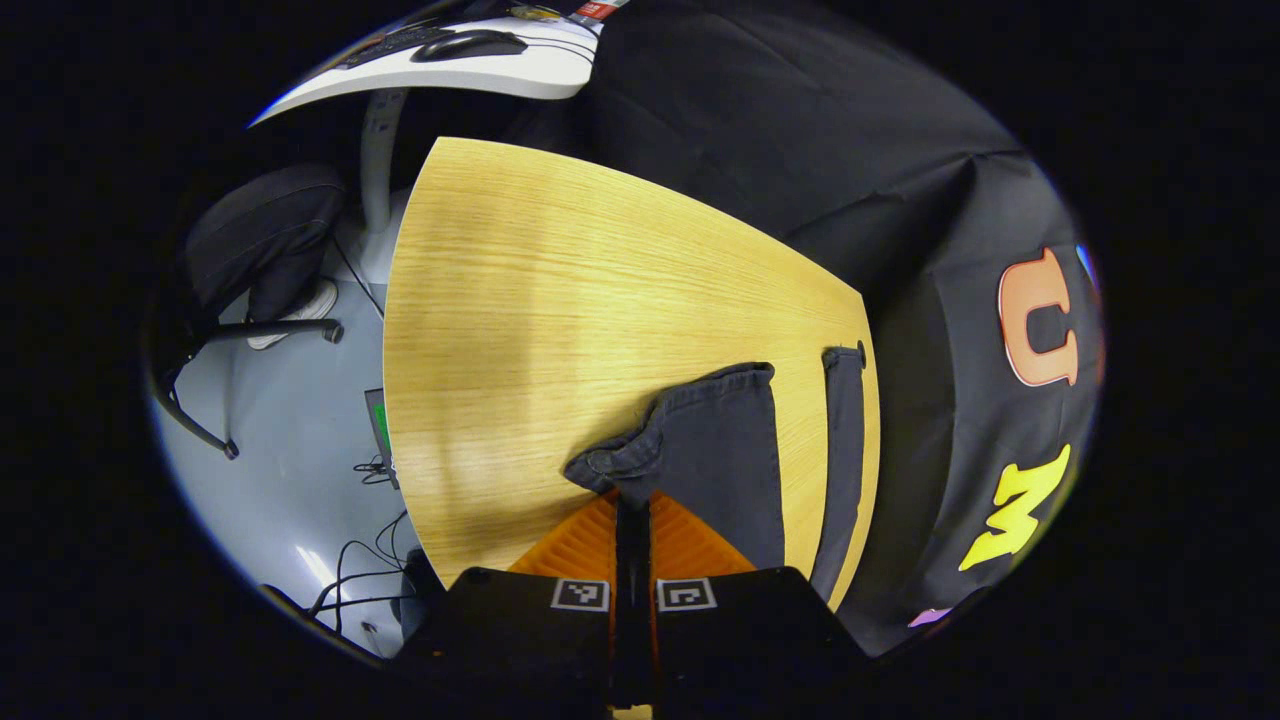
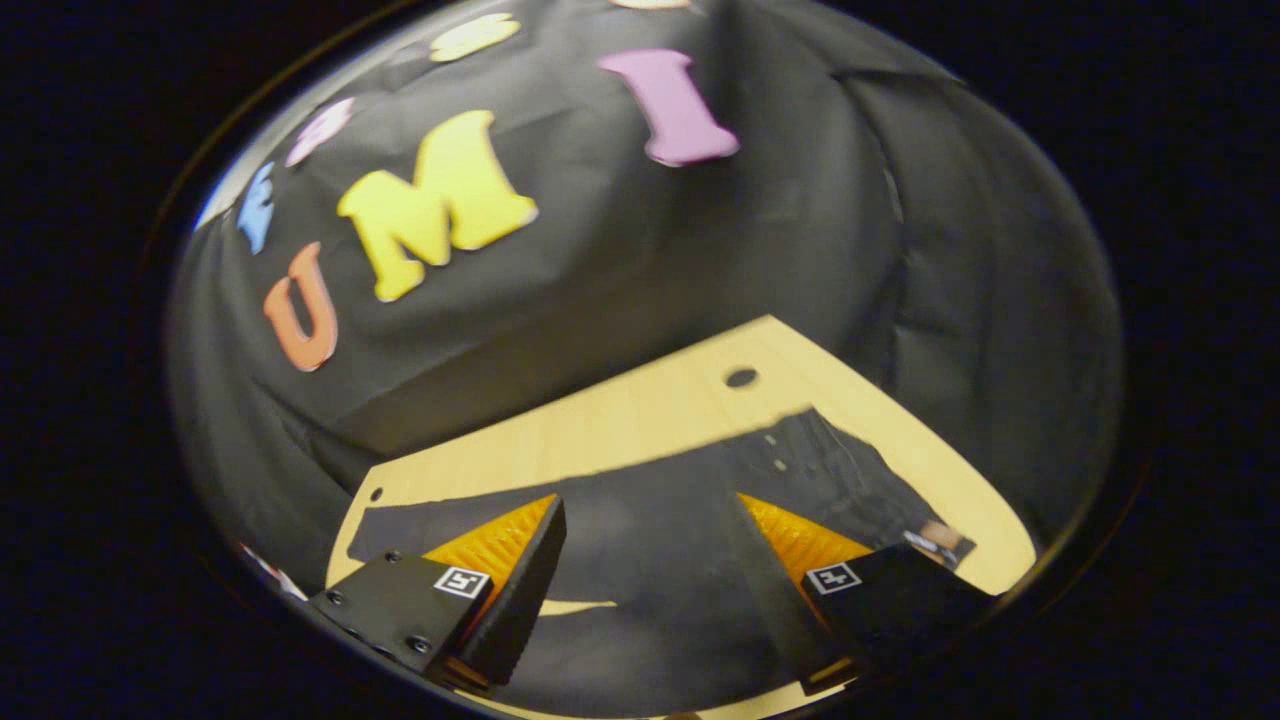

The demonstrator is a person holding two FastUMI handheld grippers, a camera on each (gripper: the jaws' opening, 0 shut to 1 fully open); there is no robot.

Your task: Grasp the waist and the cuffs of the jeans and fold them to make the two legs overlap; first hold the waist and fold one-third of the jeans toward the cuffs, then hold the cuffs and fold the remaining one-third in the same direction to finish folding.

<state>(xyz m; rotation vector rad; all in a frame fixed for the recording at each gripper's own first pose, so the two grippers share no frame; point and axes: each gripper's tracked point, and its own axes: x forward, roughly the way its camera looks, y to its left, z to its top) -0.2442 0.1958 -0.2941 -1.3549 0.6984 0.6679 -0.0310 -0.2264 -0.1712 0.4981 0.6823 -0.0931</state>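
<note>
The jeans (image 1: pixel 715 445) in the left gripper view are dark, soft denim lying on the pale wood-grain worktop (image 1: pixel 560 300) near its right edge; one bunched, hemmed end, which I take for a cuff though I cannot be sure, runs straight into the left claw (image 1: pixel 632 500), whose fingers are drawn together on that fold so that it appears pinched between them; the visible leg stretches away from the claw towards the far right corner of the worktop, with a second narrow dark strip (image 1: pixel 843 450) lying parallel along the right edge, a bare band of wood between the two; in the right gripper view the jeans (image 2: pixel 640 520) lie as a broad dark band across the worktop (image 2: pixel 690 400), long axis running from the near left edge to the right, where rivets and a small patch suggest the waist end; the right claw (image 2: pixel 650 545) hangs above the cloth with fingers spread wide and nothing between them, the fabric directly ahead and below; judging by this, the right claw is the nearer to the waist, and would need to descend and close on that end.
</note>
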